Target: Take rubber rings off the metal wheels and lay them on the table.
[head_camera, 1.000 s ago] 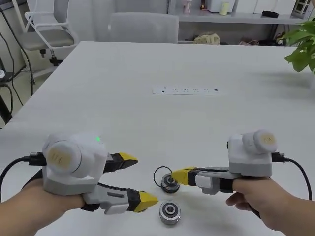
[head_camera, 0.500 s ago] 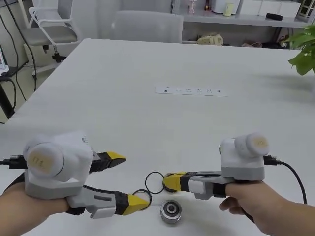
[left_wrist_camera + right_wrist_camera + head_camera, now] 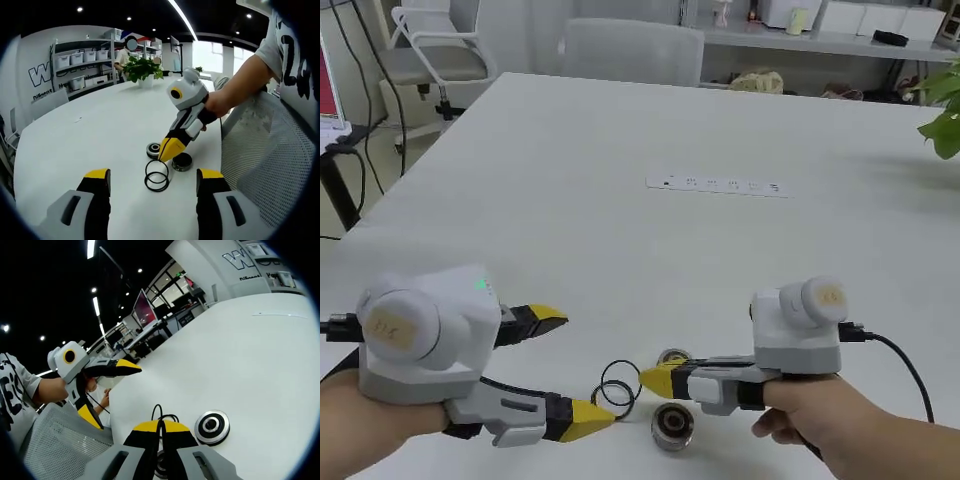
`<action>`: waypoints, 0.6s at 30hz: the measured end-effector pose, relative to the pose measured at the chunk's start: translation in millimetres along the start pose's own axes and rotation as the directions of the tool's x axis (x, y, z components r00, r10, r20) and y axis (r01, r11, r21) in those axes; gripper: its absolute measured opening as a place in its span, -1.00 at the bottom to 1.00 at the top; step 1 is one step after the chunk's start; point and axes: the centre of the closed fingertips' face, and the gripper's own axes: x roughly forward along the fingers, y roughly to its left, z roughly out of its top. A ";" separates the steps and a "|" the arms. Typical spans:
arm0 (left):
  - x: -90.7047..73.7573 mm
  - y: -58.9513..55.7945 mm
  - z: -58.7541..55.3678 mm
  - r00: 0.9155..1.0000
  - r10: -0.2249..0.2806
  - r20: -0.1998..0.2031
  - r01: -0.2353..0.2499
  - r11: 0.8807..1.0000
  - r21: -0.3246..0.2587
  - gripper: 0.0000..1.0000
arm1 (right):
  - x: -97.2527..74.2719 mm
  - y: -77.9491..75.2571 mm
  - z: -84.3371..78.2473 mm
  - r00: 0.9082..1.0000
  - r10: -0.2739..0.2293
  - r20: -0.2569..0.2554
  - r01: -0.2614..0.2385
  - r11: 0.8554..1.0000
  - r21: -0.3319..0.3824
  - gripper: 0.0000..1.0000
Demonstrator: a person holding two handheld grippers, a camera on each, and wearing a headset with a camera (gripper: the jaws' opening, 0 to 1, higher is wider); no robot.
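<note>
Resting on the white table (image 3: 620,230) are two thin black rubber rings (image 3: 157,175), one partly over the other; they sit near the front edge, between the two grippers. The right gripper (image 3: 655,380) points at them from the right; its yellow jaws are pressed tight together, and in the right gripper view a bit of black ring sticks up from between them, so it is pinching one of the rubber rings. A shiny metal wheel (image 3: 672,425) sits on the table just in front of that gripper's tip, with no ring on it that I can see; a second wheel (image 3: 672,357) peeks out just behind the tip. The left gripper (image 3: 568,369) is on the other side of the rings; its jaws are spread wide and hold nothing, and one yellow tip is very near the rings. A person's hand holds each gripper. Far up the table a row of sockets (image 3: 717,185) is set flat into the top; a grey chair (image 3: 630,50) stands at the far end; green leaves (image 3: 945,110) show at the right.
</note>
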 end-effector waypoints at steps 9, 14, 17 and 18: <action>-3.1 1.7 -7.1 1.000 0.009 -0.011 -0.009 1.000 -0.013 0.34 | 7.2 0.1 -7.2 1.000 0.003 -0.030 -0.003 1.000 0.002 -1.00; -1.9 1.8 -8.0 1.000 0.008 -0.014 -0.008 1.000 -0.015 0.34 | 7.9 -2.0 -12.3 0.999 -0.006 -0.051 0.006 1.000 -0.005 -1.00; -0.7 1.6 -8.3 1.000 0.007 -0.015 -0.008 1.000 -0.017 0.34 | 8.0 -5.1 -14.6 0.998 -0.017 -0.059 0.017 1.000 -0.006 -1.00; -0.4 1.5 -8.5 1.000 0.007 -0.016 -0.007 1.000 -0.017 0.34 | 8.0 -6.1 -15.1 0.998 -0.021 -0.060 0.021 1.000 -0.005 -1.00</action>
